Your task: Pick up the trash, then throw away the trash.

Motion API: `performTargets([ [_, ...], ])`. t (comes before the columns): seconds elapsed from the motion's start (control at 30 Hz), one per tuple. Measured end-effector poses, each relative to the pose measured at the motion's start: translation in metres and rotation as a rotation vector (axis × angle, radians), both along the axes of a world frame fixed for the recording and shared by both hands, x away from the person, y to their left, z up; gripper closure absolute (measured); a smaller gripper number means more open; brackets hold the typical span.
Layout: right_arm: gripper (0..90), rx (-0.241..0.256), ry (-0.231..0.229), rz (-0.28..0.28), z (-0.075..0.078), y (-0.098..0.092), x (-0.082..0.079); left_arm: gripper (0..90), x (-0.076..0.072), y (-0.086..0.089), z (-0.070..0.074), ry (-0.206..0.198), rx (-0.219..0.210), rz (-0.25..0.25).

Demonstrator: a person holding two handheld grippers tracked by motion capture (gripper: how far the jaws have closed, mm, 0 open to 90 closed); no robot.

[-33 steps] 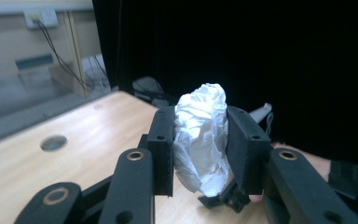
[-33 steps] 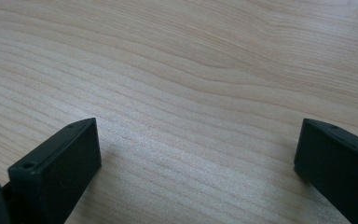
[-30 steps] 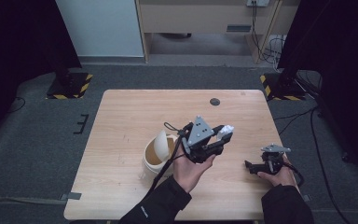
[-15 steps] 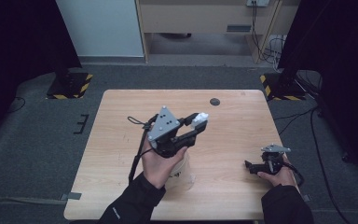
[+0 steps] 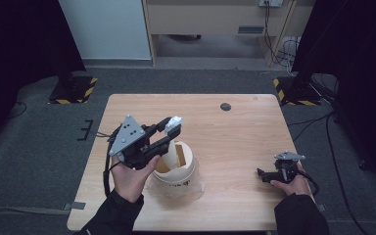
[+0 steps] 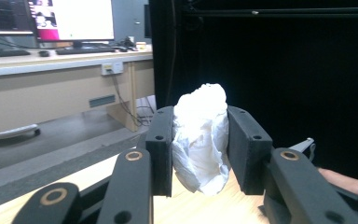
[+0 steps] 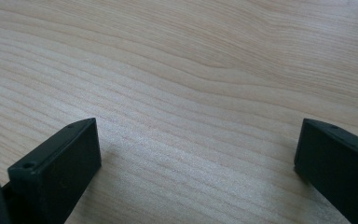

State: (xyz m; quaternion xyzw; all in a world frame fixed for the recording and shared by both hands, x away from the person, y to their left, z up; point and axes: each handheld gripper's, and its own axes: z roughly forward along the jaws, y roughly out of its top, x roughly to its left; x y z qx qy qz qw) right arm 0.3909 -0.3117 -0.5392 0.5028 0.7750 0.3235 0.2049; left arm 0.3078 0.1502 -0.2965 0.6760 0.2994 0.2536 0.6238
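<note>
A light wooden table (image 5: 235, 132) stands on grey carpet (image 5: 44, 142), black curtains (image 5: 24, 39) flanking it; beyond the table, a wooden desk (image 5: 215, 19) and white panel (image 5: 105, 29).

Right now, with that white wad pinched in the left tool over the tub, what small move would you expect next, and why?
Probably a short drop of the left tool toward the tub's open mouth. It grips the crumpled white wad raised near the tub's far rim. The right tool rests open on the table, idle.
</note>
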Motion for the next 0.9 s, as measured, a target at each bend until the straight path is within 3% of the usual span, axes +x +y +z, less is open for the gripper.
performTargets([
  [0.57, 0.7, 0.0, 0.002, 0.0, 0.0, 0.0, 0.0, 63.2, -0.008, 0.046, -0.03, 0.03, -0.023, 0.075],
  [0.8, 0.8, 0.0, 0.003, 0.0, 0.0, 0.0, 0.0, 63.4, -0.008, 0.059, -0.047, 0.055, -0.001, 0.113],
  [0.9, 0.8, 0.0, 0.003, 0.001, 0.0, 0.0, 0.0, 63.3, -0.006, 0.064, -0.06, 0.087, 0.008, 0.116],
])
